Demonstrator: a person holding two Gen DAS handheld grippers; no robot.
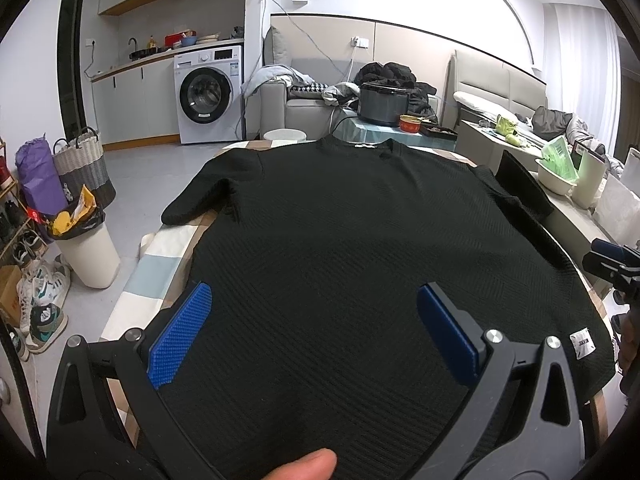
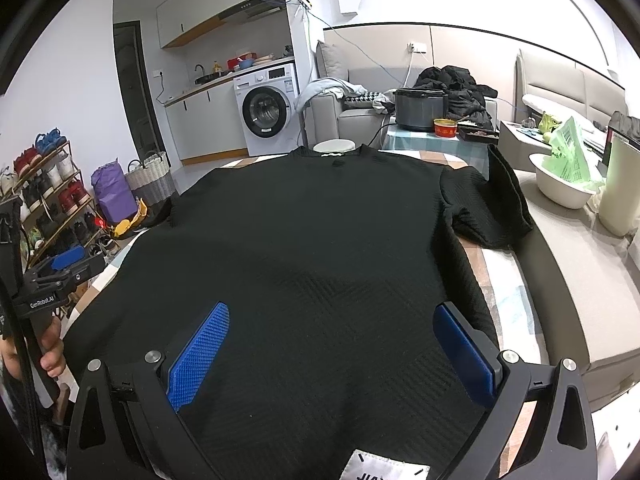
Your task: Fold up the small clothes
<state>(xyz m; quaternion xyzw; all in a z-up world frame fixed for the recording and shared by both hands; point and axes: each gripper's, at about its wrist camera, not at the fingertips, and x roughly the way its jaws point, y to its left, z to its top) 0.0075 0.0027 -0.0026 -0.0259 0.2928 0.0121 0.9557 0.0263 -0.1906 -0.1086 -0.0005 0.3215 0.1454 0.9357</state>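
We hover both open, empty claws, left (image 1: 314,324) and right (image 2: 332,344), over the hem; the shirt (image 1: 360,216) runs lengthwise straight ahead, collar farthest.

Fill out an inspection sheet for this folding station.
Surface: checked tablecloth, mostly covered.
Job's things: black knit top spread flat, collar far, white label at near hem.
Clutter: white basin holding green bag at right.
Grippers: left gripper and right gripper open above hem, holding nothing.
Cables: blue cable on far wall.
Surroundings: washing machine, sofa, shoe rack.
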